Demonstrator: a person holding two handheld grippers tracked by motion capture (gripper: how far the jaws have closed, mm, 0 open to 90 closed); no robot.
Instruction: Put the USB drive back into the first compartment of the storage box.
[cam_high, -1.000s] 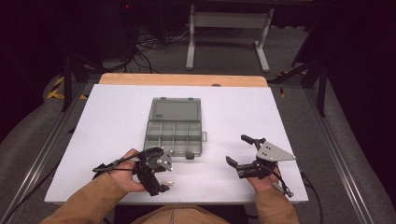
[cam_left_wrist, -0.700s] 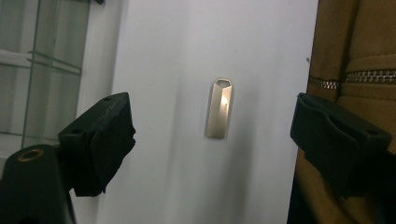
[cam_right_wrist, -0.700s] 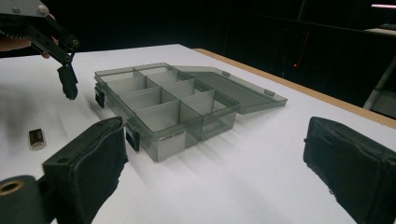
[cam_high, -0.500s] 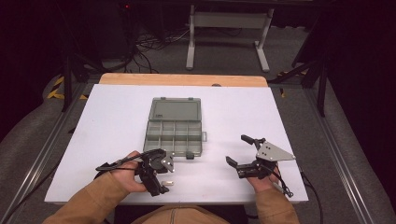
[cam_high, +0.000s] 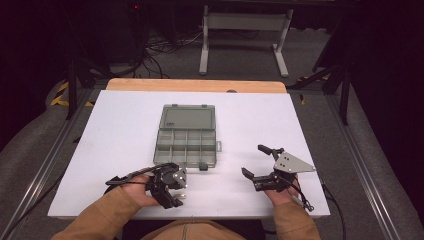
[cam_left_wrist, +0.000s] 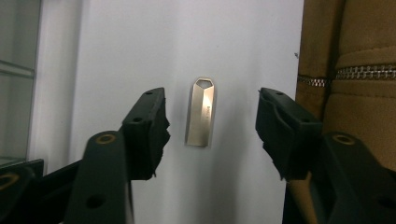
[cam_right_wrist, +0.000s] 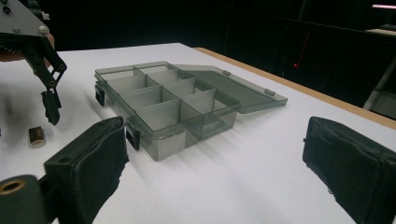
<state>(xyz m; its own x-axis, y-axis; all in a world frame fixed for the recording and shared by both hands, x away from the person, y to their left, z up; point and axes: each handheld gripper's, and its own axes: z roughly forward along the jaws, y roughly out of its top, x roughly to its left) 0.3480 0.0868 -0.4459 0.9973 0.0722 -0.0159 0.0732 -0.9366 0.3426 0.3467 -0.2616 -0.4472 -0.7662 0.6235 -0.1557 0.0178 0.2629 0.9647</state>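
Left gripper view, one USB stick (cam_left_wrist: 201, 112), one compartment box (cam_high: 187, 141)

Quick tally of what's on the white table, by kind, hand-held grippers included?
Metal USB stick: 1
Grey compartment box, lid open: 1
Hand-held grippers: 2, the left hand-held gripper and the right hand-held gripper
Total: 4

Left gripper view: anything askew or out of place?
Nothing stands out. The silver USB stick lies flat on the white table, centred between the left claw jaws, which have just been closing but do not touch it. No damage visible.
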